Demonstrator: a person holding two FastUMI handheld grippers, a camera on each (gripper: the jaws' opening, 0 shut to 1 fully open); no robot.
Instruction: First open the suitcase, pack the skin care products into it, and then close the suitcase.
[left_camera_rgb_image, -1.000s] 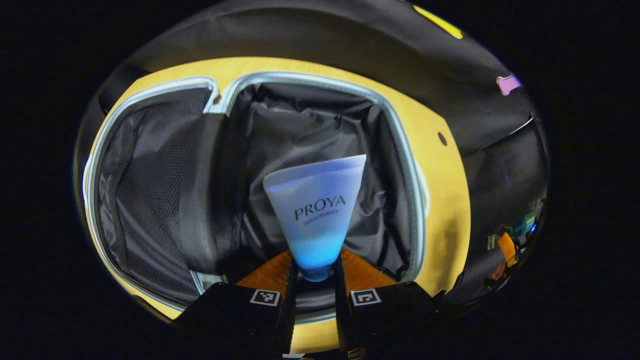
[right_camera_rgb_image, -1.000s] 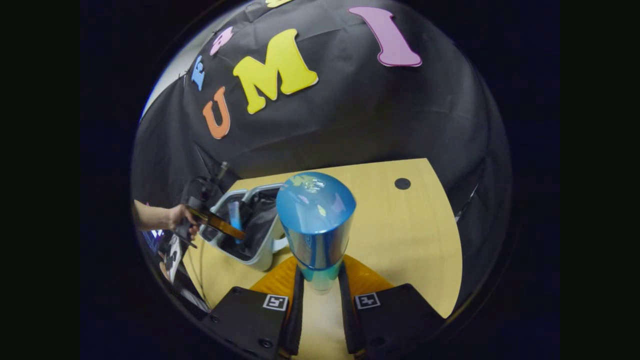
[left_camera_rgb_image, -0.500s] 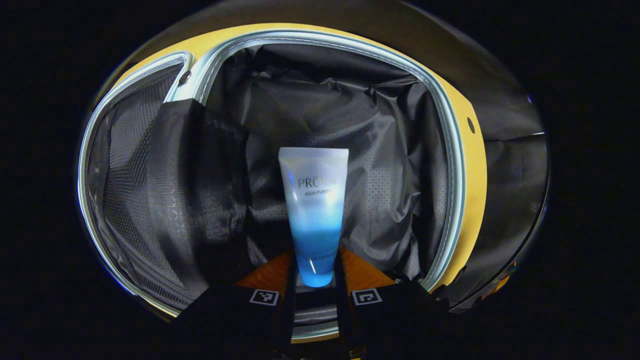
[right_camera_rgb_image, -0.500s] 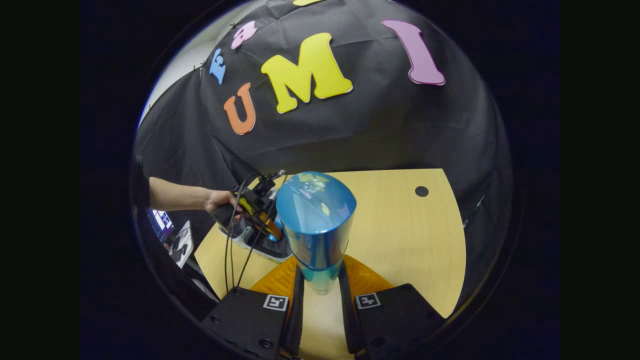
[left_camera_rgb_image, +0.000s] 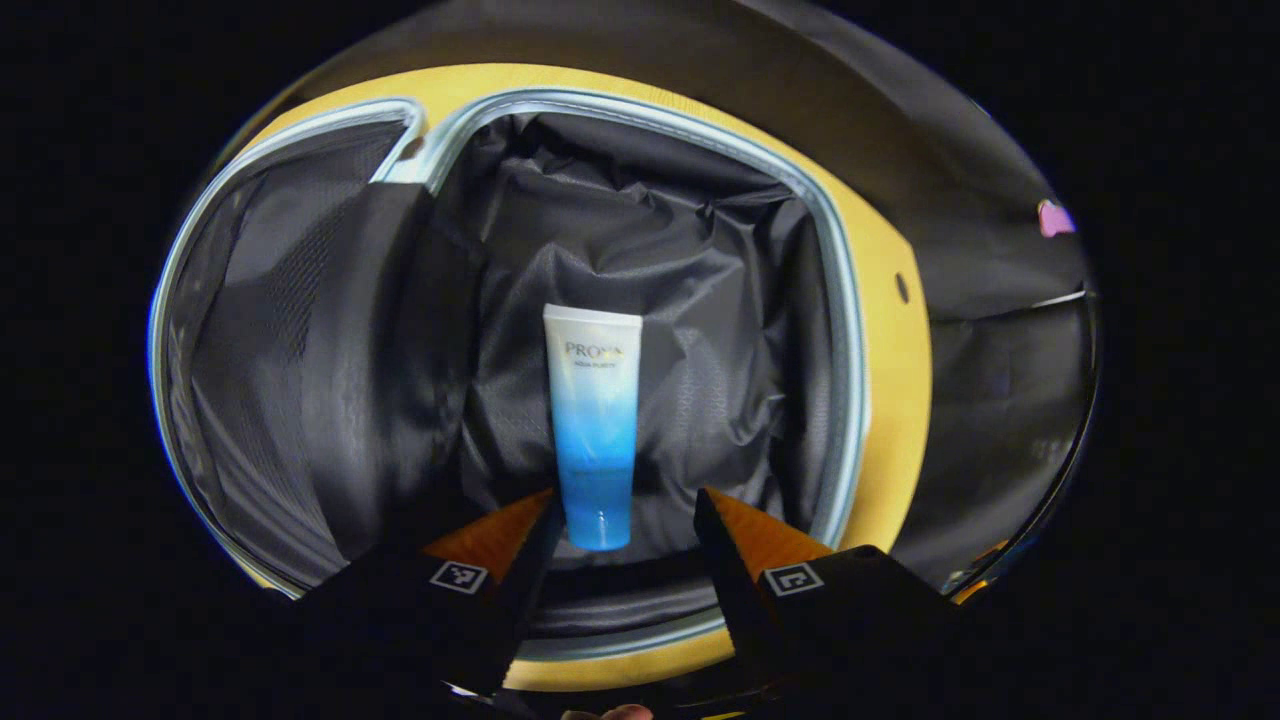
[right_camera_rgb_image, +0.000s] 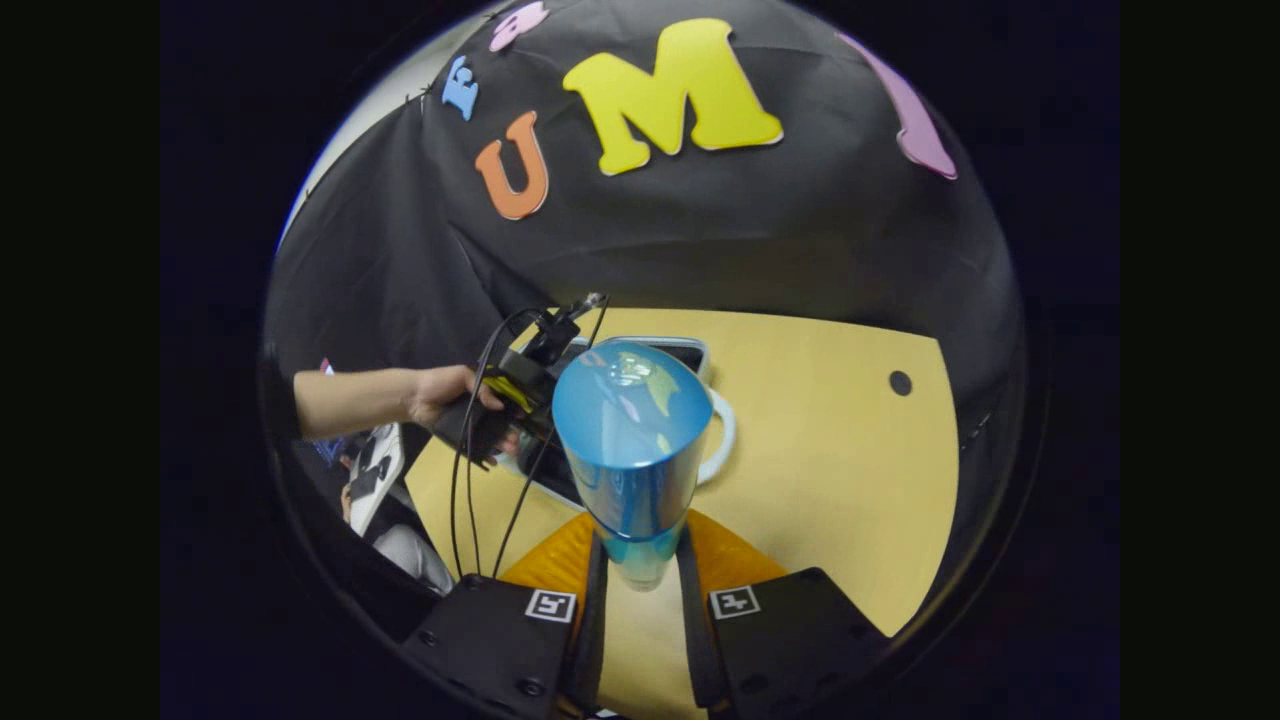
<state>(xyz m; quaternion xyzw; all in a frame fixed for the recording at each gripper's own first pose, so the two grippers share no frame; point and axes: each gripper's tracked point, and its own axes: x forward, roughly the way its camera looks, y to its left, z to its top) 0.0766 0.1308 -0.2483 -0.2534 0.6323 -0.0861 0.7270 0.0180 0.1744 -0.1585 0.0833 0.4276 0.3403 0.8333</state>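
The tube lies on the dark lining in the right-hand half of the open suitcase, cap end toward me, crimped end pointing away. My left gripper is spread wide above it; the left finger sits just beside the cap and the right finger stands well off, so nothing is clamped there. The danger I see on this side is that near finger: if I pull the gripper out carelessly, it could catch the cap and drag or flick the tube across the slack, wrinkled lining, perhaps toward the dark fabric flap that separates the two halves.

My right gripper is clamped on the narrow lower end of a glossy blue bottle, held upright over the table. I judge that grip risky: the bottle is much broader at the top than where the fingers pinch, and its surface looks slick, so a tilt on the way over could make it pivot or slide out.

In the right gripper view the hand holding the left gripper is directly over the suitcase. If I bring the bottle in before that hand clears, the two grippers or the trailing cables may collide or snag.
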